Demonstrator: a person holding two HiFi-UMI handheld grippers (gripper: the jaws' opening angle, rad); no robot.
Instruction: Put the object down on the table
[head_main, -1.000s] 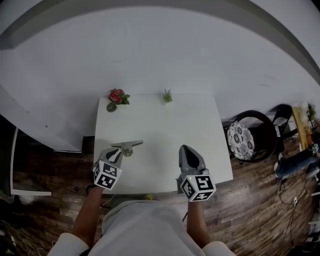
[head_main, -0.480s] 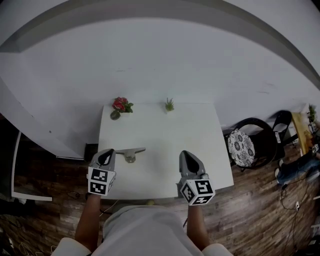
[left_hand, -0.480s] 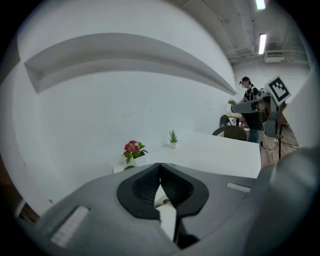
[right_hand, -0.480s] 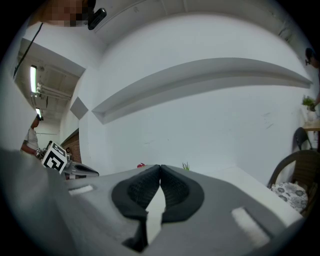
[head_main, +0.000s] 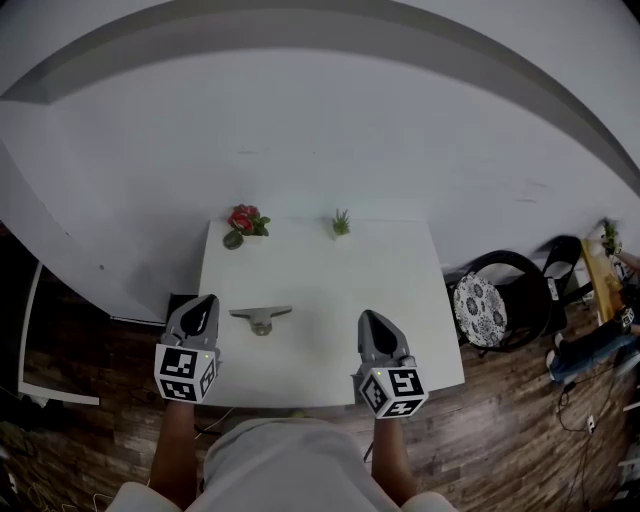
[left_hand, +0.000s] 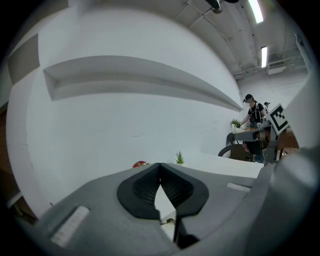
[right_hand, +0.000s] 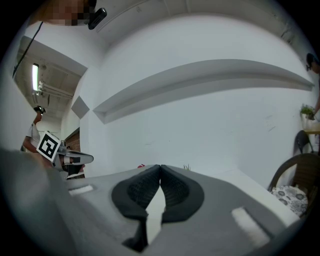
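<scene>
Already down on the table (head_main: 340, 270), object (head_main: 261, 317) lies crosswise just right of closed, empty left gripper (head_main: 202, 306); closed right gripper (head_main: 372, 320) farther

From my head, the small grey metal object (head_main: 261, 317) on the white worktop (head_main: 330, 270) is too small for me to tell what it is. My left hand-held gripper (left_hand: 160, 167) hides nearly all the worktop behind its grey body in its own view, and my right hand-held gripper (right_hand: 160, 169) does likewise.
</scene>
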